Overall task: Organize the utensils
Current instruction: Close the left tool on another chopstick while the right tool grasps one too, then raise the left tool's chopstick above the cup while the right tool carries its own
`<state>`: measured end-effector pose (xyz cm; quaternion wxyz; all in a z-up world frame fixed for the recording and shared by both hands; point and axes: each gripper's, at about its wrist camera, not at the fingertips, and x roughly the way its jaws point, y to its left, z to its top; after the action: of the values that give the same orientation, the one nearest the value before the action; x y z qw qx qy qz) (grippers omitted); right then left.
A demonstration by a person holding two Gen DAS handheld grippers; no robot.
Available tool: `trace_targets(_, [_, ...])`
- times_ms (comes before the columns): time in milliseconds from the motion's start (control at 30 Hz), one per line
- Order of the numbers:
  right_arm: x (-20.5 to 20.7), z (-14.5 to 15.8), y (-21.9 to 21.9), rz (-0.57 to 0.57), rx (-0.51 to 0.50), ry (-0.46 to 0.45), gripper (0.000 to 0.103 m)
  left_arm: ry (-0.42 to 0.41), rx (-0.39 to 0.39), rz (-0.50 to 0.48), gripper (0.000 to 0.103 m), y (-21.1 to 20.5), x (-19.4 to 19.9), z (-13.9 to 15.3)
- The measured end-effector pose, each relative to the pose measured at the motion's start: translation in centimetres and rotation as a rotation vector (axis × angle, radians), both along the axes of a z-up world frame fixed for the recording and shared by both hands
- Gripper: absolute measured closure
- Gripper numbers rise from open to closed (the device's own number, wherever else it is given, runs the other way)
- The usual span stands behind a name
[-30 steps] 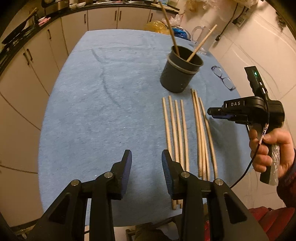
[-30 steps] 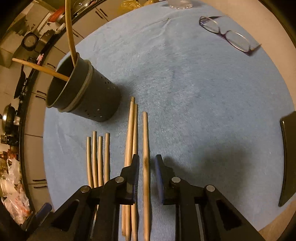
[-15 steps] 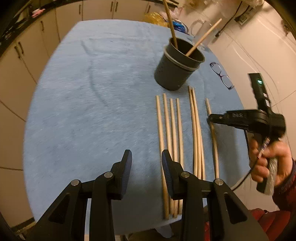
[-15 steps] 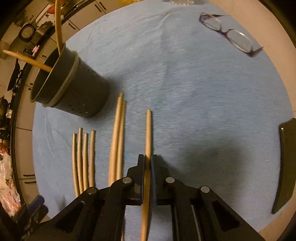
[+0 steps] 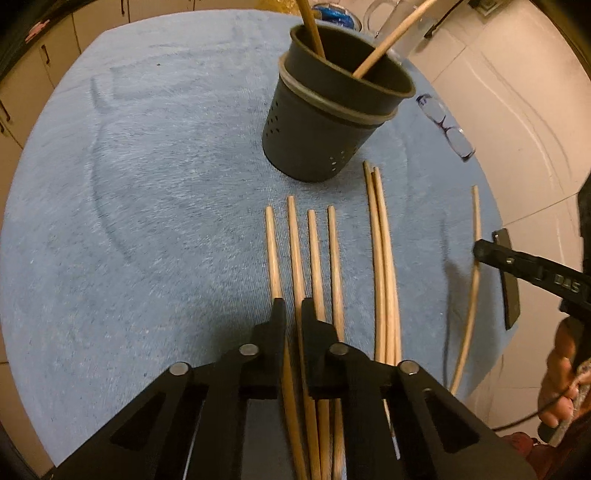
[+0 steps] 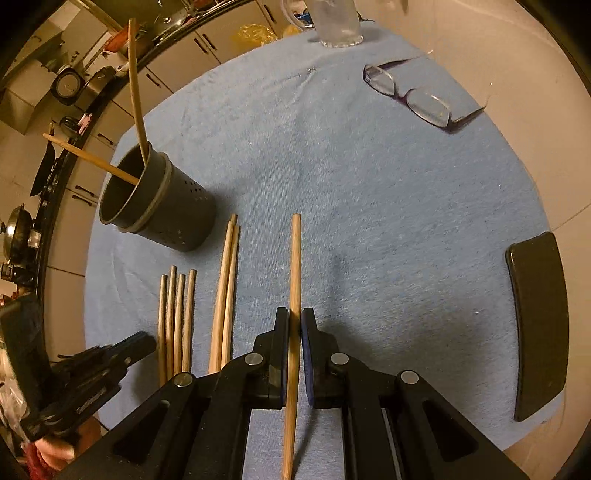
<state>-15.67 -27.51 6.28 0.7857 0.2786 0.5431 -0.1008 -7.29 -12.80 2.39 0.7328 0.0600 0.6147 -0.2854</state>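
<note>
In the left wrist view, the left gripper point(image 5: 293, 310) hung over a row of four wooden chopsticks point(image 5: 314, 258) lying side by side on the blue cloth point(image 5: 147, 221). Its jaws had just been closing and stood narrow, with the second stick from the left point(image 5: 294, 243) running between the fingertips; whether the pads actually pressed on it could not be told. Just right of the tool lay a pair of longer chopsticks point(image 5: 382, 251), touching each other. Ahead of the tips stood the dark perforated holder point(image 5: 325, 122), upright, with two sticks leaning inside it. Far to the right, the right gripper point(image 5: 480, 253) carried a single chopstick point(image 5: 474, 288), with a hand point(image 5: 563, 373) on its grip. Glasses point(image 5: 447, 125) lay beyond it.

In the right wrist view, the right gripper point(image 6: 294, 321) was clamped on that single chopstick point(image 6: 294, 266), which ran forward past the fingertips and back under the tool. To its left lay the long pair point(image 6: 227, 280), then the row of four point(image 6: 177, 310), with the left gripper's nose point(image 6: 125, 347) at their near ends. The holder point(image 6: 159, 203) stood ahead and left. Glasses point(image 6: 413, 96) lay ahead on the right, a clear glass vessel point(image 6: 338, 26) at the cloth's far edge, and a dark flat object point(image 6: 535, 321) to the right.
</note>
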Motion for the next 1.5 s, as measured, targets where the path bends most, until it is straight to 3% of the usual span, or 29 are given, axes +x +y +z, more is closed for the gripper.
trace_targets(200, [0.3, 0.0, 0.3, 0.017, 0.007, 0.001, 0.096, 0.005, 0.046, 0.030, 0.097, -0.5, 1.1, -1.0])
trace_targets(633, [1.2, 0.7, 1.9, 0.062, 0.005, -0.028, 0.096, -0.038, 0.008, 0.067, 0.097, -0.2, 0.6, -0.9])
trace_targets(800, [0.8, 2.2, 2.5, 0.062, -0.006, -0.068, 0.096, -0.147, -0.074, 0.102, 0.097, 1.7, -0.4, 3.1])
trace_targets(1067, [-0.7, 6.7, 3.8, 0.070, -0.071, -0.206, 0.096, -0.295, -0.139, 0.134, 0.097, 3.2, -1.8, 9.4])
trace_targets(1500, [-2.2, 9.5, 5.4, 0.088, -0.133, -0.301, 0.096, -0.385, -0.187, 0.126, 0.097, 4.8, -3.4, 13.5])
